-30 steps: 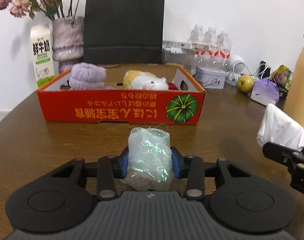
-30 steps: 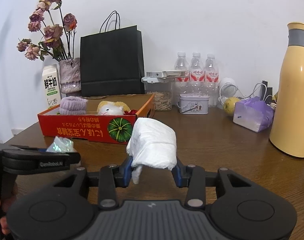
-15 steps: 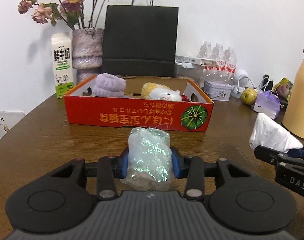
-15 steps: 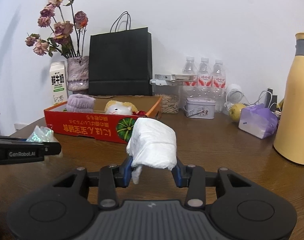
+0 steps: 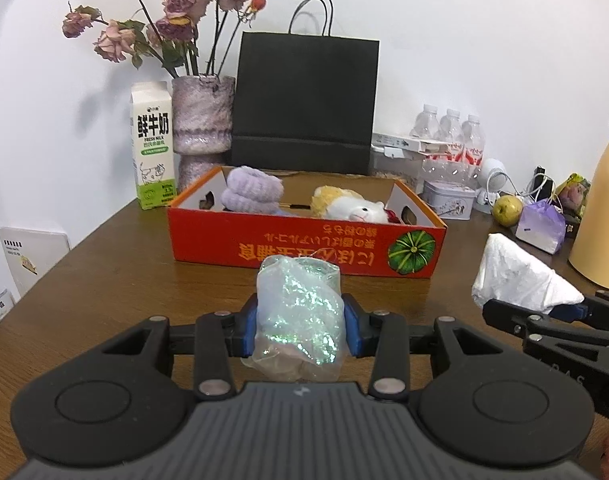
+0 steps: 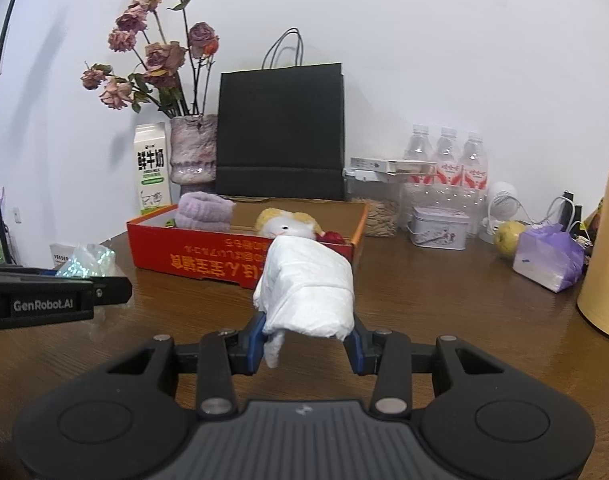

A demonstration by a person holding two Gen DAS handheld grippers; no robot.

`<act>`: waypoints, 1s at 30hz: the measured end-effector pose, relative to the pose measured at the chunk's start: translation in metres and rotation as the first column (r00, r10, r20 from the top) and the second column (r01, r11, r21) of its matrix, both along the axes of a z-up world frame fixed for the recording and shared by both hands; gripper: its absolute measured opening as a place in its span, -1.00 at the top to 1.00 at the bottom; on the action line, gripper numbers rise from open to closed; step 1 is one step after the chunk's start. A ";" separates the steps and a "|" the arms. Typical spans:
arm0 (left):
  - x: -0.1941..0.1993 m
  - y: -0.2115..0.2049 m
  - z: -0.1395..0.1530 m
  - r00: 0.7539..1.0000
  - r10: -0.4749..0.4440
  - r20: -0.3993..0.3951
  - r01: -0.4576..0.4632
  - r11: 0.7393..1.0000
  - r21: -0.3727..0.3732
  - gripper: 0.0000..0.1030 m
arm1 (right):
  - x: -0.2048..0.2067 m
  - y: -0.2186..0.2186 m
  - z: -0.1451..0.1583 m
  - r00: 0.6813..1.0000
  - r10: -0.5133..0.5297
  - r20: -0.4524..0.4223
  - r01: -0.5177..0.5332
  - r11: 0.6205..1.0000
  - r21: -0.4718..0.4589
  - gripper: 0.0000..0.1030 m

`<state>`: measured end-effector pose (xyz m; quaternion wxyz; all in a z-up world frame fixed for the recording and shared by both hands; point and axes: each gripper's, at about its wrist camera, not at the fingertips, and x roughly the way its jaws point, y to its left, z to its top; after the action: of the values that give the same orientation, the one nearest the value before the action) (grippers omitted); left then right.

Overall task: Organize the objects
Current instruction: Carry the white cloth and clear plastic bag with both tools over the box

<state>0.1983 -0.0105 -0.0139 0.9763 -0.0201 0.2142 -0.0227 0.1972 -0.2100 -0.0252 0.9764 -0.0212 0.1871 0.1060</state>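
Note:
My left gripper (image 5: pixel 300 326) is shut on an iridescent crinkly plastic bag (image 5: pixel 298 312), held above the table in front of the red cardboard box (image 5: pixel 304 248). My right gripper (image 6: pixel 306 336) is shut on a white folded tissue pack (image 6: pixel 308 284), held above the table right of the left gripper. The box (image 6: pixel 208 254) holds a lilac rolled towel (image 5: pixel 251 194) and a yellow-white plush toy (image 5: pixel 348 206). The right gripper with its white pack (image 5: pixel 520 276) shows at the right of the left wrist view; the left gripper with its bag (image 6: pixel 84 260) shows at the left of the right wrist view.
Behind the box stand a black paper bag (image 5: pixel 304 100), a vase of dried roses (image 5: pixel 202 120) and a milk carton (image 5: pixel 152 144). To the right are water bottles (image 5: pixel 448 136), a tin (image 5: pixel 448 200), an apple (image 5: pixel 506 210), a purple pack (image 5: pixel 542 228) and a yellow flask (image 5: pixel 602 208).
Both grippers have pulled back and risen from the box, keeping hold of their objects. The box looks smaller and farther in both views.

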 end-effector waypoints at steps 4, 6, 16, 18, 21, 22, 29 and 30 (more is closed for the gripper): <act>0.002 0.007 0.005 1.000 0.003 0.011 -0.003 1.000 0.000 0.19 | 0.003 0.012 0.004 1.000 0.015 0.004 -0.015 1.000 -0.008 0.24; 0.004 0.009 0.009 1.000 0.000 0.016 0.000 1.000 0.000 0.19 | 0.006 0.016 0.006 1.000 0.021 0.005 -0.021 1.000 -0.011 0.24; 0.019 0.015 0.025 0.999 -0.006 0.051 0.006 1.000 0.005 0.19 | 0.024 0.034 0.019 0.999 0.041 0.021 -0.041 0.999 -0.026 0.24; 0.024 0.016 0.027 0.998 -0.005 0.056 0.005 1.000 0.004 0.19 | 0.030 0.037 0.022 0.999 0.042 0.027 -0.042 0.999 -0.026 0.24; 0.033 0.016 0.032 0.998 -0.003 0.065 0.003 1.000 0.002 0.19 | 0.038 0.040 0.026 0.999 0.045 0.030 -0.044 0.999 -0.023 0.24; 0.035 0.016 0.033 0.998 -0.002 0.069 0.002 1.000 0.001 0.19 | 0.041 0.041 0.027 0.998 0.045 0.034 -0.044 0.999 -0.023 0.24; 0.053 0.017 0.037 0.997 0.006 0.077 -0.005 1.000 -0.014 0.19 | 0.063 0.041 0.034 0.998 0.046 0.044 -0.046 0.999 0.001 0.24; 0.056 0.017 0.037 0.997 0.005 0.074 -0.004 1.000 -0.014 0.19 | 0.065 0.042 0.034 0.998 0.047 0.046 -0.047 0.999 0.002 0.24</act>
<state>0.2541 0.0063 0.0228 0.9835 -0.0263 0.1776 -0.0228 0.2626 -0.1684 0.0088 0.9776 -0.0268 0.1641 0.1288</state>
